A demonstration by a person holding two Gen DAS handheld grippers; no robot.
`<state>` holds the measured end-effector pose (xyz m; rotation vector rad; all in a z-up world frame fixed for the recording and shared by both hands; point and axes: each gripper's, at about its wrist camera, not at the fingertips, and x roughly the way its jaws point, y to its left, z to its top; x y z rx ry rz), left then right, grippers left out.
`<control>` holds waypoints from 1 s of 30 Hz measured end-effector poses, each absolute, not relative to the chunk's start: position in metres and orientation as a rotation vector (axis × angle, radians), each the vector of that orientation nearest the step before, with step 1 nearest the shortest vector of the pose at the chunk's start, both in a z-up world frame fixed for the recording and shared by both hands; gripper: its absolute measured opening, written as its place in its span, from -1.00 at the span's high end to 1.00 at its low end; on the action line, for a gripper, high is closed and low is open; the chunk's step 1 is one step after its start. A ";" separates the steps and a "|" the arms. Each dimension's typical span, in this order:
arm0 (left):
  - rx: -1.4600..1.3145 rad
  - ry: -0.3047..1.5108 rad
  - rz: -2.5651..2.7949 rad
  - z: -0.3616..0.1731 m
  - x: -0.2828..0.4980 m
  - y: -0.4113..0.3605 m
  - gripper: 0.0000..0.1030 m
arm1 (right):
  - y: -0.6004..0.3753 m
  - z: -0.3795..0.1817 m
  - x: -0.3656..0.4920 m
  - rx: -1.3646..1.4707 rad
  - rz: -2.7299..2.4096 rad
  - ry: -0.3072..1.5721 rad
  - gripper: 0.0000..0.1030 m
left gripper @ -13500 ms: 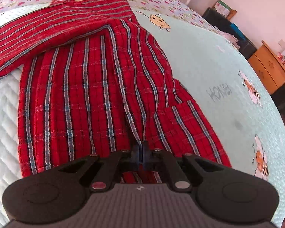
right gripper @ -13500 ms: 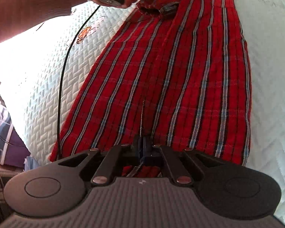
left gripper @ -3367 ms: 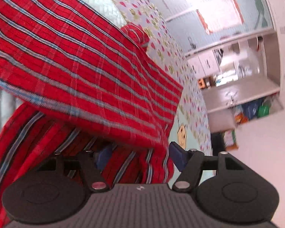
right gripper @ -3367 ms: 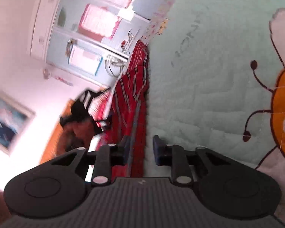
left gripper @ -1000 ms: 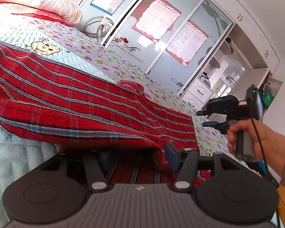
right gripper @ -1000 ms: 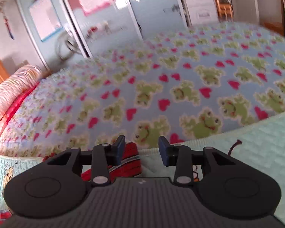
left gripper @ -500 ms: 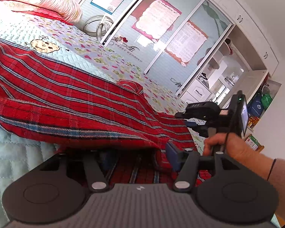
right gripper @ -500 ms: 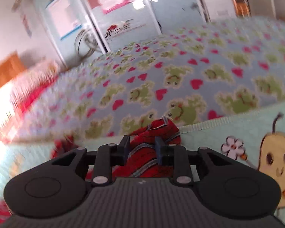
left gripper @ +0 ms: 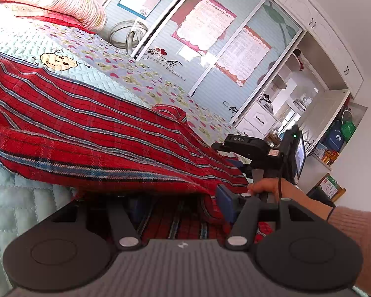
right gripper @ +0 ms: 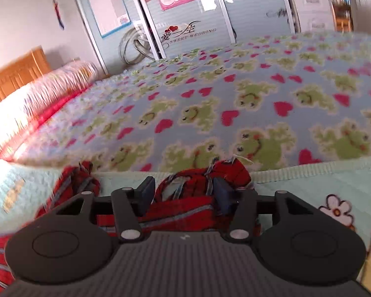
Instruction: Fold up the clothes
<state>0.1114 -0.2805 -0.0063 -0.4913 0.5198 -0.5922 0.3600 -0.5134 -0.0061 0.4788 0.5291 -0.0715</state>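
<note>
Bed fills both views, one bed under a pale quilt and, farther back, a frog-and-heart blanket. One red plaid garment lies across the quilt, folded over itself, its bunched end near the blanket's edge. Beyond the bed stands one wardrobe with sliding doors, and one pillow lies at the bed's head.

One forearm in a pink sleeve reaches in over the garment's corner; its hand grips the right claw's handle upright. Right claw points slightly down at the bunched end; its jaws have just been opening and stand apart, with red cloth between them and not squeezed. Left claw sits low at the garment's fold, jaws apart, the upper layer draped over its left finger.
</note>
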 end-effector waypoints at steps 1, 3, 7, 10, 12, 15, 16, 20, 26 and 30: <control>-0.492 0.520 -0.592 -0.007 0.111 -0.280 -0.20 | -0.522 -0.010 0.359 0.534 -0.060 0.515 0.02; -0.495 0.519 -0.593 -0.007 0.111 -0.280 -0.20 | -0.544 -0.021 0.355 0.705 -0.062 0.469 0.46; -0.493 0.518 -0.591 -0.006 0.111 -0.280 -0.20 | -0.570 -0.029 0.337 0.942 -0.033 0.389 0.57; -0.489 0.520 -0.589 -0.006 0.111 -0.281 -0.20 | -0.569 -0.014 0.312 1.022 0.053 0.273 0.20; -0.486 0.519 -0.587 -0.006 0.110 -0.281 -0.20 | -0.570 -0.005 0.292 1.056 0.074 0.228 0.20; -0.480 0.517 -0.584 -0.006 0.109 -0.282 -0.20 | -0.575 -0.006 0.276 1.071 0.077 0.267 0.19; -0.479 0.516 -0.583 -0.006 0.108 -0.282 -0.20 | -0.574 -0.013 0.278 1.082 0.100 0.295 0.19; -0.476 0.512 -0.580 -0.007 0.107 -0.282 -0.20 | -0.562 -0.039 0.307 1.038 0.087 0.438 0.93; -0.470 0.514 -0.578 -0.006 0.106 -0.283 -0.22 | -0.548 -0.039 0.322 0.945 0.057 0.466 1.00; -0.467 0.515 -0.574 -0.004 0.106 -0.284 -0.22 | -0.536 -0.021 0.297 0.898 0.054 0.371 0.39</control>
